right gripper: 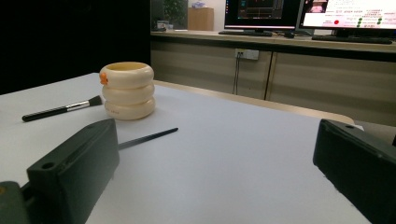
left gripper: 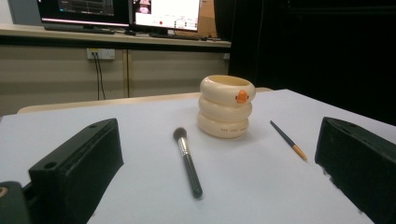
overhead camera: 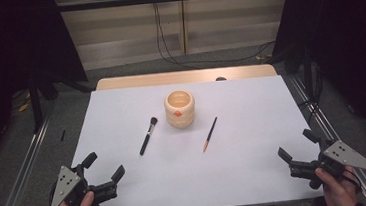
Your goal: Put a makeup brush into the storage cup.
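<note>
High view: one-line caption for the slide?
Both open claws, left and right, wait at the table's near edge; holder between makeup brush and thin brush.

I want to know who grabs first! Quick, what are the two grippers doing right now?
Left gripper: open, holding nothing, apart from the makeup brush.
Right gripper: open, holding nothing, apart from the thin brush.

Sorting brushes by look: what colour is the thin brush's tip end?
Orange, on a dark handle; the thin brush shows it best in the left gripper view.
</note>
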A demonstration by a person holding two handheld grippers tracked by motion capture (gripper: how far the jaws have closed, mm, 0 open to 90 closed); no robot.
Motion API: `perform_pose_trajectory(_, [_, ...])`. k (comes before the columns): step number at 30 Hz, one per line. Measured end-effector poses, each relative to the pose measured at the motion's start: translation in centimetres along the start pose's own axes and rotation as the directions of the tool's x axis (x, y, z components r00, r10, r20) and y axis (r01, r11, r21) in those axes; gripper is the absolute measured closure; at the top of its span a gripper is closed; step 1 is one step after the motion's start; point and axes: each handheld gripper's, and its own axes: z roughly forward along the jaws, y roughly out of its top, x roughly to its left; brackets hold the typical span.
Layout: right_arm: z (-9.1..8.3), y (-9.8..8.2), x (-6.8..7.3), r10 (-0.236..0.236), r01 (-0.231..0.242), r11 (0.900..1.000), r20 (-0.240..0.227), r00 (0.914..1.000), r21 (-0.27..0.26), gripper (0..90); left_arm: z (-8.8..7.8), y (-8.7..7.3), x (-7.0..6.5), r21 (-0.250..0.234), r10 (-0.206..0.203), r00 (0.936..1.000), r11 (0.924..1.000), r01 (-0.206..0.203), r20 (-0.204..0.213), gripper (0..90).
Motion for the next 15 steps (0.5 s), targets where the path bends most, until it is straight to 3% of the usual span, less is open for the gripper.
perform_pose_trajectory(15, [0.14, -0.14, -0.26, 0.012, -0.012, 1.0, -0.011, 0.9999, 0.002, 0.6, 0.0, 0.38, -0.62, -0.015, -0.009, 1.0, 0.9999, 0.009, -0.003, 1.1])
